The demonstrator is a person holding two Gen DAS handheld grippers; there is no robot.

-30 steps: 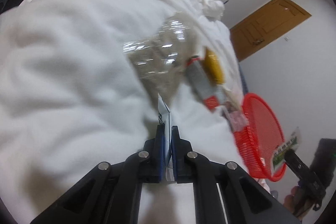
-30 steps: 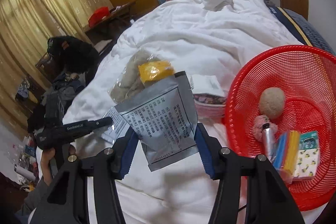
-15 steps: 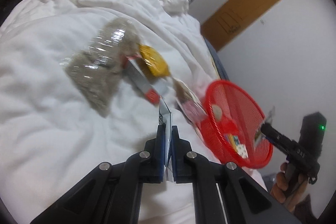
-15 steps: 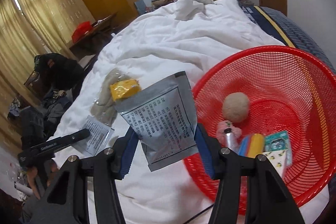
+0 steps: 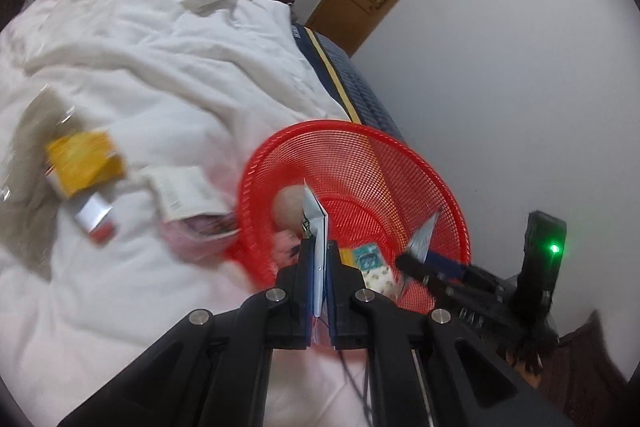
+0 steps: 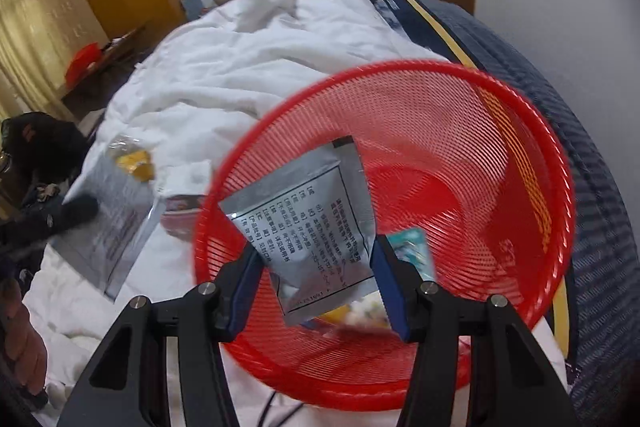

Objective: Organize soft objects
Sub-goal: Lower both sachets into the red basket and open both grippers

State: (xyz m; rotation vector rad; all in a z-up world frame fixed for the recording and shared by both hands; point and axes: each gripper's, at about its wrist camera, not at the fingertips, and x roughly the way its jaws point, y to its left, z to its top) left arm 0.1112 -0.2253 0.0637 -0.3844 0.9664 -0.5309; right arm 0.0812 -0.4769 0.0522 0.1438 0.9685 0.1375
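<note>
Both grippers hover over the red mesh basket (image 6: 532, 131): the right gripper (image 6: 316, 287) grasps a silver sachet (image 6: 308, 223), the left gripper (image 5: 320, 291) pinches a thin packet (image 5: 316, 223). Several items are already inside; a yellow pack (image 5: 80, 163) and a white packet (image 5: 184, 191) remain on the duvet (image 5: 160, 67).

The silver sachet (image 6: 316, 227) in front of the red basket (image 6: 532, 131) bears a black-framed block of printed lines — the characters are too small and blurred to read. Left of the basket, a white packet (image 5: 182, 193) carries a barcode-like strip — its digits cannot be made out.
</note>
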